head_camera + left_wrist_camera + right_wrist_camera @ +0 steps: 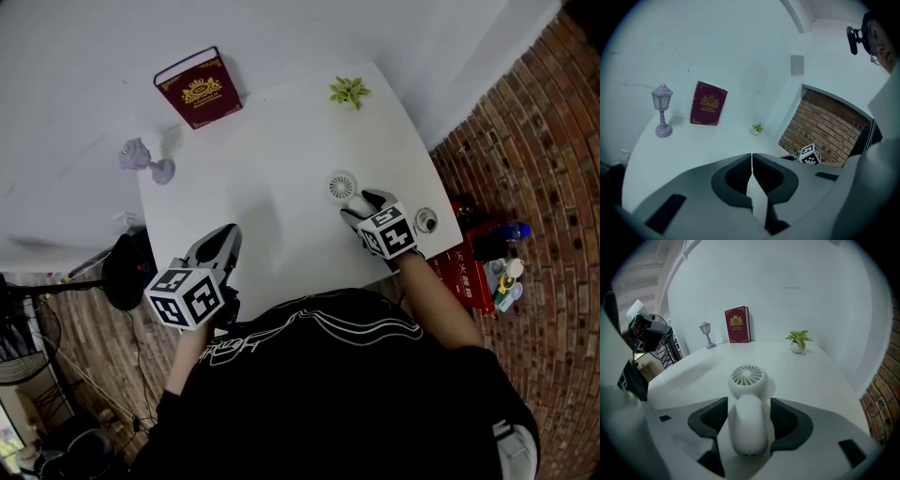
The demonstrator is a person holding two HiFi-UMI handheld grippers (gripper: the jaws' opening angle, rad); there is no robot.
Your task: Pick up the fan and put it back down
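Left gripper (751,161): jaws closed tip to tip, nothing between them, parked near the table (281,169) edge at about 8 o'clock from the right gripper, well apart from the work.

Right gripper (364,206): jaws wide, straddling the handle of the handheld fan (748,401); a sliver of gap shows on each side, so probably no grip.

Fan lies flat on the table. Long axis runs 6 to 12 o'clock along the jaws, grille head past the tips at 12. The right hand is much the nearer.

Beyond: potted plant (798,341) at 1 o'clock, book (738,324) at 12, lantern lamp (707,335) at 11.
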